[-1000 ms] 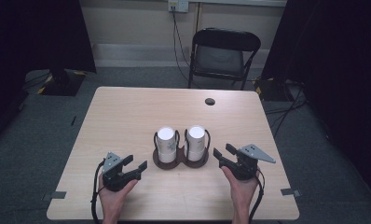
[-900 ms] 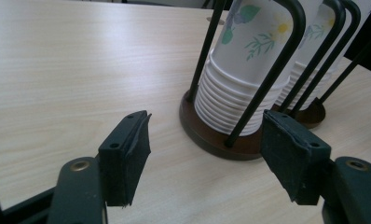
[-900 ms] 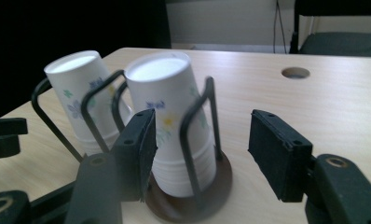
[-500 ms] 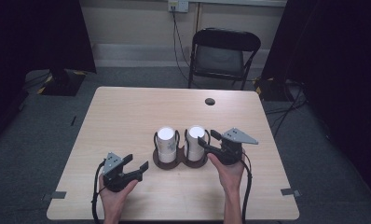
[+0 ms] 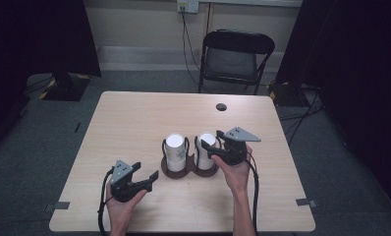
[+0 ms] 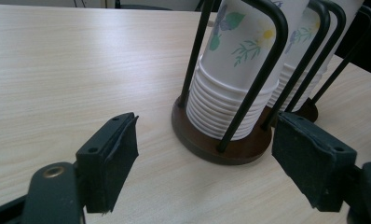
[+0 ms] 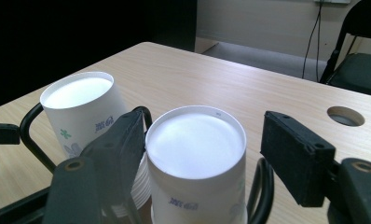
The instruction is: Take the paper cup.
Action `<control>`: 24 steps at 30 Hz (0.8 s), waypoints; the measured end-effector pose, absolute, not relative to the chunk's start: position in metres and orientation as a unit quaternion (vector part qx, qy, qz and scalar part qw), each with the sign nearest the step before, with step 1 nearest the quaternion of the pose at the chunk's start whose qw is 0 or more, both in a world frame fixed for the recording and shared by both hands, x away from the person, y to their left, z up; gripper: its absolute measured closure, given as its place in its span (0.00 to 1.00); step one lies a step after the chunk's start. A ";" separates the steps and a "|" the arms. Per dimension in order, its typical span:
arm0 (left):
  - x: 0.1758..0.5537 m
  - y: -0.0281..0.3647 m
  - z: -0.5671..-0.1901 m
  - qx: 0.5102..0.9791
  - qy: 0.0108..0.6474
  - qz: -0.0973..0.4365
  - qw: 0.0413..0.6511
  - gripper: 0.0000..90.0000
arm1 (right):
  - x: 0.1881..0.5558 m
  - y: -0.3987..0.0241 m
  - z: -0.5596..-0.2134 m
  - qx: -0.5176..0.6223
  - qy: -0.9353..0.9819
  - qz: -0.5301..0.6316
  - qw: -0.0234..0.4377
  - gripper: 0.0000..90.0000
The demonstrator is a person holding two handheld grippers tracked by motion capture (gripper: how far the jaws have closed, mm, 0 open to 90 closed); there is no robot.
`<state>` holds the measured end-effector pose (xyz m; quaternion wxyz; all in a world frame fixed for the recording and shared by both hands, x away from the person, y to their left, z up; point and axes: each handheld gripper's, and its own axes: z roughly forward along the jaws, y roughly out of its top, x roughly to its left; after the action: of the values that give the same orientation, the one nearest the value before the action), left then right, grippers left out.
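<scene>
Right gripper jaws just opening, straddling right cup stack mid-table, not clamped. Left gripper wide apart near front edge. Centre pads below the top rim, squeeze lightly, lift straight.

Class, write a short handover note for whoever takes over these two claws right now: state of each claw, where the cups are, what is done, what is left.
Left claw: open, holding nothing, low over the table in front of the left cup stack.
Right claw: jaws have just been opening and straddle the top cup of the right cup stack; one pad is close to the cup, the other stands apart.
Things: both stacks sit upside down in the wire cup holder, mid-table.
Done: right claw brought to its stack.
Left: probably close on the top cup and lift it off; no cup is out yet.
</scene>
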<state>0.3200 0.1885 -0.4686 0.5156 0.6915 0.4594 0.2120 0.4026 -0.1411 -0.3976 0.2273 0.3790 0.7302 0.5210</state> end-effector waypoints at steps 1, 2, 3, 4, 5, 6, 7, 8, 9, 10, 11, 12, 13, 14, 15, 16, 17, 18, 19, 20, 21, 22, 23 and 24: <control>0.320 0.188 -0.469 0.692 0.459 0.212 0.515 0.25 | 0.404 -0.141 -0.399 0.378 0.731 0.521 0.226 0.34; 0.320 0.188 -0.469 0.691 0.459 0.213 0.516 0.25 | 0.405 -0.140 -0.400 0.379 0.731 0.520 0.225 0.33; 0.320 0.188 -0.469 0.692 0.459 0.213 0.516 0.25 | 0.406 -0.139 -0.400 0.380 0.731 0.520 0.225 0.33; 0.319 0.188 -0.469 0.691 0.458 0.213 0.518 0.25 | 0.406 -0.138 -0.401 0.381 0.733 0.518 0.224 0.33; 0.319 0.188 -0.469 0.690 0.459 0.212 0.518 0.25 | 0.407 -0.138 -0.402 0.379 0.734 0.517 0.226 0.33; 0.319 0.188 -0.469 0.690 0.459 0.212 0.518 0.25 | 0.408 -0.137 -0.402 0.379 0.734 0.516 0.226 0.33; 0.319 0.188 -0.469 0.691 0.458 0.213 0.518 0.25 | 0.408 -0.137 -0.403 0.379 0.735 0.516 0.225 0.33; 0.319 0.188 -0.469 0.691 0.459 0.212 0.518 0.25 | 0.409 -0.136 -0.403 0.377 0.735 0.515 0.226 0.33; 0.319 0.188 -0.469 0.690 0.459 0.212 0.518 0.25 | 0.410 -0.136 -0.403 0.377 0.737 0.513 0.226 0.33; 0.319 0.188 -0.469 0.689 0.460 0.212 0.518 0.25 | 0.410 -0.135 -0.404 0.375 0.738 0.513 0.227 0.33; 0.319 0.188 -0.469 0.689 0.461 0.212 0.518 0.25 | 0.411 -0.135 -0.404 0.375 0.739 0.511 0.227 0.33; 0.319 0.188 -0.470 0.689 0.461 0.211 0.518 0.25 | 0.411 -0.135 -0.405 0.374 0.740 0.511 0.226 0.33; 0.319 0.188 -0.470 0.687 0.462 0.210 0.519 0.25 | 0.411 -0.134 -0.405 0.372 0.741 0.510 0.227 0.34; 0.319 0.189 -0.470 0.691 0.461 0.210 0.516 0.25 | 0.411 -0.133 -0.405 0.373 0.742 0.508 0.228 0.35; 0.319 0.189 -0.470 0.691 0.461 0.210 0.516 0.25 | 0.411 -0.133 -0.405 0.373 0.742 0.508 0.228 0.35; 0.319 0.190 -0.472 0.689 0.464 0.209 0.516 0.25 | 0.412 -0.131 -0.406 0.367 0.748 0.504 0.229 0.36; 0.319 0.190 -0.472 0.687 0.466 0.209 0.518 0.25 | 0.412 -0.130 -0.406 0.364 0.751 0.500 0.229 0.37; 0.319 0.191 -0.473 0.685 0.468 0.209 0.517 0.25 | 0.412 -0.130 -0.406 0.365 0.752 0.497 0.231 0.37; 0.319 0.192 -0.472 0.685 0.469 0.208 0.517 0.25 | 0.412 -0.130 -0.406 0.366 0.752 0.498 0.230 0.37; 0.319 0.192 -0.472 0.685 0.469 0.208 0.517 0.25 | 0.413 -0.130 -0.407 0.366 0.752 0.499 0.228 0.38; 0.319 0.192 -0.472 0.685 0.469 0.208 0.517 0.25 | 0.413 -0.129 -0.407 0.365 0.753 0.498 0.229 0.38; 0.319 0.193 -0.472 0.685 0.468 0.209 0.518 0.25 | 0.413 -0.129 -0.407 0.364 0.754 0.495 0.231 0.38; 0.319 0.193 -0.472 0.686 0.468 0.209 0.517 0.25 | 0.413 -0.128 -0.407 0.365 0.755 0.493 0.233 0.38; 0.319 0.193 -0.472 0.686 0.468 0.209 0.517 0.25 | 0.413 -0.128 -0.407 0.365 0.755 0.493 0.233 0.38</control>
<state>0.3189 0.1926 -0.4716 0.5169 0.6856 0.4680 0.2090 0.4127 -0.1283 -0.4067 0.2326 0.3645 0.7549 0.4931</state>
